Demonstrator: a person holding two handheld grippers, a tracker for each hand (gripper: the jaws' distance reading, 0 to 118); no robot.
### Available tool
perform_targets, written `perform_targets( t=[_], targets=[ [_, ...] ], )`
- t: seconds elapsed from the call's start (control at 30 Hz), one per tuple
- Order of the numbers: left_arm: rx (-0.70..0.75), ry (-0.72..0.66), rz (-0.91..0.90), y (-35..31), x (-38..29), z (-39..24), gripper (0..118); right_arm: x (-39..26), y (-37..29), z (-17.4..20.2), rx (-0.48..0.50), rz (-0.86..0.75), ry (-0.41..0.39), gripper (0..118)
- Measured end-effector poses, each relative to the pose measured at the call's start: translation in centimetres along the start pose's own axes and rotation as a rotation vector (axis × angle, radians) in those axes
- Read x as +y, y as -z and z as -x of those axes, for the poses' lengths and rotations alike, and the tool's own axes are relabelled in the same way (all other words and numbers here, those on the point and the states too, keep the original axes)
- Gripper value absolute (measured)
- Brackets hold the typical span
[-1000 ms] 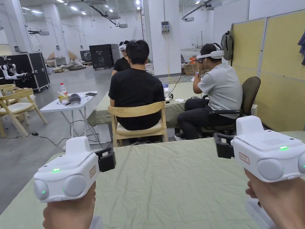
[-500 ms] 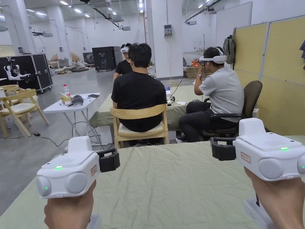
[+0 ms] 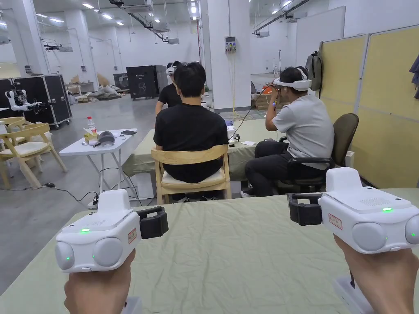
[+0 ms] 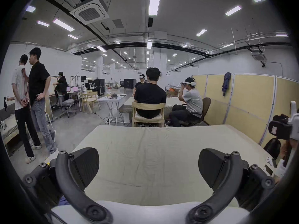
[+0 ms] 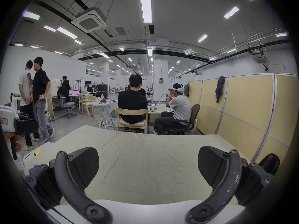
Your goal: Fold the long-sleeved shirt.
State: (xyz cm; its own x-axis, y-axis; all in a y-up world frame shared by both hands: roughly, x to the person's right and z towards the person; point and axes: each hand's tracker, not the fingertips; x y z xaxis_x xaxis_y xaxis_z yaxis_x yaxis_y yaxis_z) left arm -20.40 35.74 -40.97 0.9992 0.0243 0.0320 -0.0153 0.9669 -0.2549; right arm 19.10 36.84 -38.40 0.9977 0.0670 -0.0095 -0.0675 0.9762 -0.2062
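Whereabouts of the long-sleeved shirt: impossible to tell from these views.

Above the near left part of a wide worktop (image 3: 237, 253) draped in wrinkled pale green cloth: the left tongs (image 3: 153, 223), black two-jaw tongs on a white plastic body with green lights, gripped from below by the left hand (image 3: 98, 286). In the left gripper view, left tongs (image 4: 148, 166) spread wide apart, holding nothing, bare cloth between the jaws.

Above the near right part of the worktop: the right tongs (image 3: 305, 208), same build, gripped by the right hand (image 3: 380, 278). In the right gripper view, right tongs (image 5: 148, 166) likewise spread wide, holding nothing. Both held clear of the cloth, pointing toward the worktop's far edge, well apart from each other.

Just beyond the far edge of the worktop: a light wooden chair (image 3: 188, 163) with a seated person in a black T-shirt (image 3: 190, 122), back turned. Beyond the far right corner: a seated person in a grey T-shirt (image 3: 305, 122) wearing a white headset, on a dark office chair.

Beyond the far left corner: a small white folding table (image 3: 98, 143) carrying small items. Along the right side of the worktop: yellow partition panels (image 3: 384, 102), with a dark blue garment (image 4: 226, 83) draped over the top edge.
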Motion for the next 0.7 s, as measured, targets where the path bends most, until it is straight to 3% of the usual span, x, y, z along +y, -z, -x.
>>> perform_targets(
  t=[0.7],
  targets=[
    [-0.024,0.001,0.022,0.13,-0.85,-0.07,118,-0.77,-0.17,-0.14,0.002,0.004,0.021,118]
  ],
)
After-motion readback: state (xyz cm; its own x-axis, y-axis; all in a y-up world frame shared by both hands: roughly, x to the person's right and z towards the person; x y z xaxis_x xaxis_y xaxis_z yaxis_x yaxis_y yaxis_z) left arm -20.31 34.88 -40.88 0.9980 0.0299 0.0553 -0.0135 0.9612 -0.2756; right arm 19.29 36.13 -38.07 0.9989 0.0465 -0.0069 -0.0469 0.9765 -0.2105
